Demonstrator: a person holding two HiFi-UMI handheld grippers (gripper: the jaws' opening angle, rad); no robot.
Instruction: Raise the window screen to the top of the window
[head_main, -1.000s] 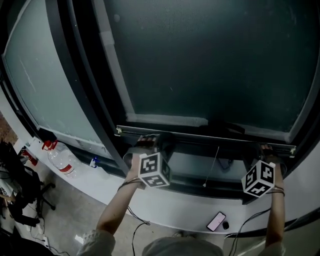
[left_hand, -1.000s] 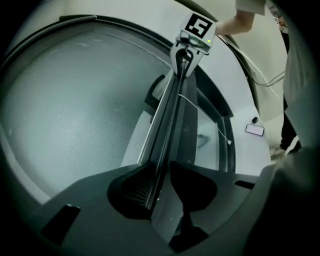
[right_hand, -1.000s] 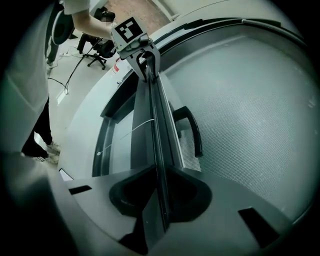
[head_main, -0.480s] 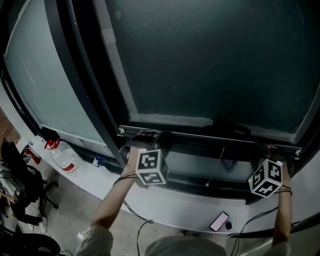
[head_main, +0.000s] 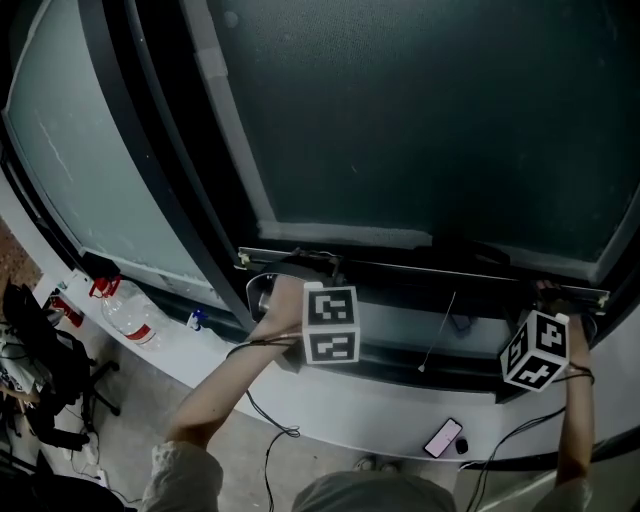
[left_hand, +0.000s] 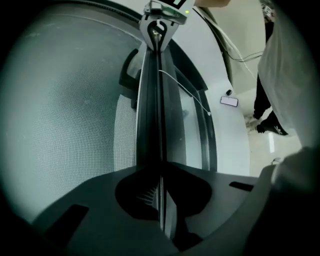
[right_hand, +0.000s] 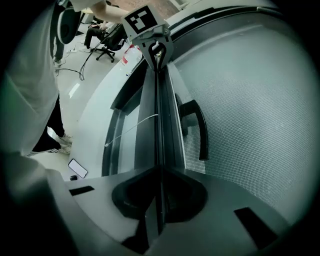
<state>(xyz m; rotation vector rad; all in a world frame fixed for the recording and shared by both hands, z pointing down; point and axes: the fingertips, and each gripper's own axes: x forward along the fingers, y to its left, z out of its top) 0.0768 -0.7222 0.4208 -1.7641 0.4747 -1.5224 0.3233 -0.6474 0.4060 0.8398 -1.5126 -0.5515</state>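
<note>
The window screen's dark mesh (head_main: 420, 120) ends in a long bottom bar (head_main: 420, 268) low in the window. My left gripper (head_main: 312, 268) is at the bar's left part, its marker cube (head_main: 332, 325) below it. In the left gripper view its jaws (left_hand: 161, 172) have just been closing and now pinch the bar's thin edge (left_hand: 159, 100). My right gripper (head_main: 552, 293) is at the bar's right end. In the right gripper view it (right_hand: 160, 170) is shut on the same edge (right_hand: 159, 110). Each gripper sees the other at the bar's far end.
A thin pull cord (head_main: 440, 330) hangs from the bar. A window handle (right_hand: 197, 125) sits beside the bar. A phone (head_main: 444, 437) lies on the sill below; a water bottle (head_main: 125, 315) and an office chair (head_main: 40, 370) stand at the left.
The left hand rolled, turning its cube, and shifted slightly right along the bar as its jaws closed on the edge. The right gripper stayed on the bar's right end.
</note>
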